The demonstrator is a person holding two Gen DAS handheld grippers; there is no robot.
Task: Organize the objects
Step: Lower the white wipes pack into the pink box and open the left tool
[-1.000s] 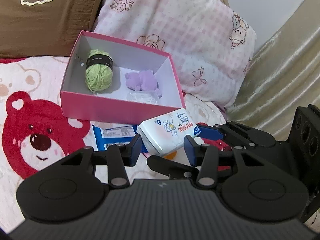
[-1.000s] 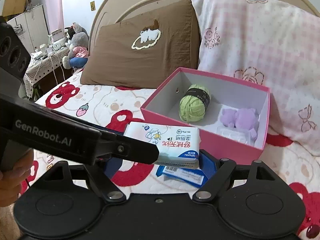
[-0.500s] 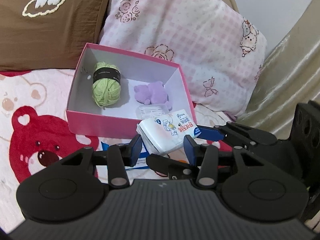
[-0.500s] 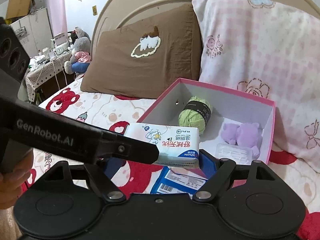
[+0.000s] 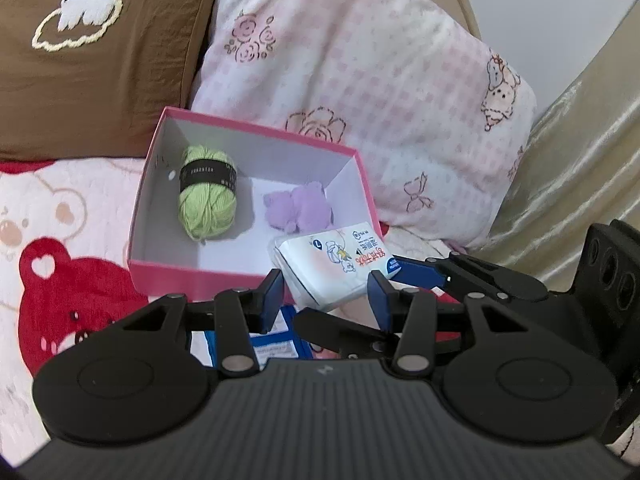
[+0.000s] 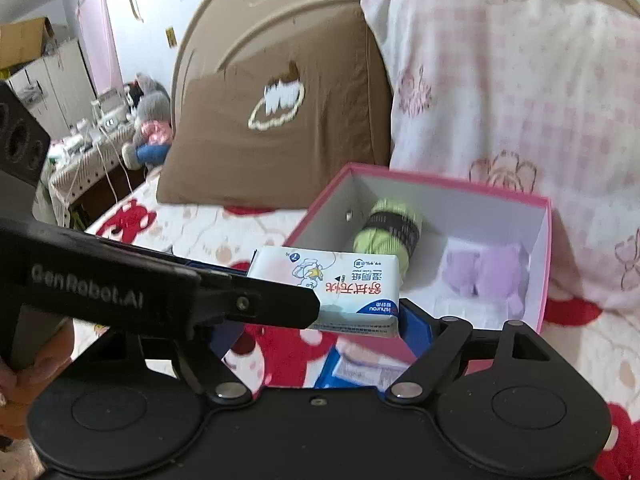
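Both grippers angled down on one tissue pack (image 5: 336, 266) | left gripper (image 5: 326, 292) clamps end | right gripper (image 6: 320, 320) clamps sides | pack above pink box (image 5: 248, 278) front wall

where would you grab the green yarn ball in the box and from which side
Grip the yarn across its black band, its firmest and narrowest part, coming from above. It lies on its side in the pink box near the left wall, so a sideways approach is probably blocked. The purple toy sits apart to its right, leaving room for a finger there.
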